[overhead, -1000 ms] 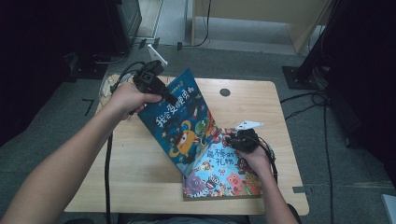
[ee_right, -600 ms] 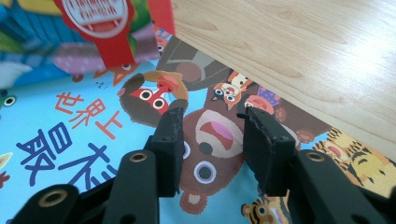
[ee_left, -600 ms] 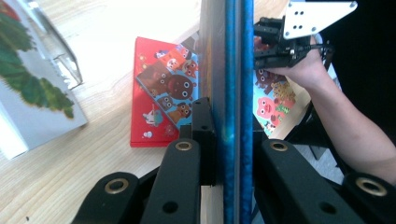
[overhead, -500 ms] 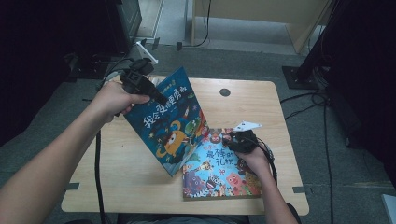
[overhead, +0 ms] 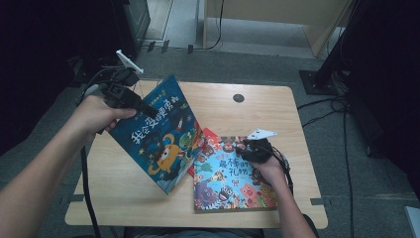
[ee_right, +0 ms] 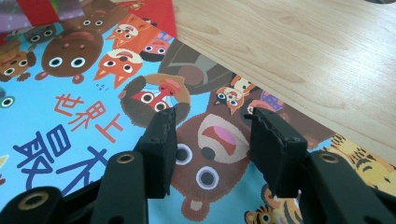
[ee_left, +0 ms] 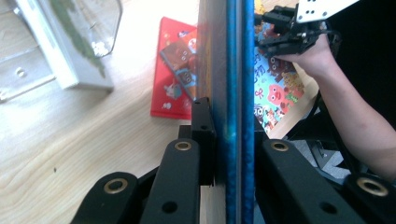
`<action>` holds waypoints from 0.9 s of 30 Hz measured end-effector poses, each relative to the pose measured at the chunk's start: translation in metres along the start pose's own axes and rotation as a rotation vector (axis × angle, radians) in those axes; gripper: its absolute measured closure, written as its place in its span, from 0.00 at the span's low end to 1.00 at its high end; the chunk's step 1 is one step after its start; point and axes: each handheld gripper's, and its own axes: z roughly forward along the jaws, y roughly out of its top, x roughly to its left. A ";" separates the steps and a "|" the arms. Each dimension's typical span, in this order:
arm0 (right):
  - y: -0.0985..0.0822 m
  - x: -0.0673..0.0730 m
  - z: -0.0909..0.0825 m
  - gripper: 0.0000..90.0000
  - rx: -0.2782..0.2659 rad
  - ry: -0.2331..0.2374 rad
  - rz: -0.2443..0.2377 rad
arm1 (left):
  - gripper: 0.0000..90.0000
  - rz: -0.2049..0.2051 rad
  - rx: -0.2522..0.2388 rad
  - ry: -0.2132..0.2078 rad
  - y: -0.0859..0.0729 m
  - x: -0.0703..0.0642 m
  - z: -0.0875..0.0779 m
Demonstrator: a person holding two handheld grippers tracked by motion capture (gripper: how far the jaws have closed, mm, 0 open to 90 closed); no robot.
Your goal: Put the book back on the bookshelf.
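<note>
**Blue book lifted on edge, pale book flat beneath the other tool**

The left tool (overhead: 141,106) is clamped on the upper edge of the dark blue picture book (overhead: 158,134), both pads pressed against its covers in the left gripper view; the book hangs tilted over the left half of the counter (overhead: 277,109), its lower corner close to the wood; a red book (ee_left: 170,74) lies flat beneath, just beside it; the right tool (ee_right: 210,140) rests over the light blue animal book (overhead: 230,176), which lies flat at the counter's near right side; its jaws have just been opening and stand apart with nothing gripped between them, the bear picture on the cover showing in the gap; a clear plastic holder (ee_left: 60,42) stands on the counter beyond the left tool.
</note>
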 end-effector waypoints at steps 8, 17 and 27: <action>0.001 0.000 0.001 0.55 0.002 -0.001 0.001 | 0.92 -0.043 -0.017 0.003 -0.019 0.014 -0.013; 0.001 0.000 0.002 0.55 -0.005 -0.002 0.000 | 0.91 -0.092 -0.045 0.012 -0.047 0.034 -0.030; 0.001 0.000 0.002 0.55 -0.004 0.001 0.005 | 0.91 -0.146 -0.073 0.026 -0.072 0.051 -0.045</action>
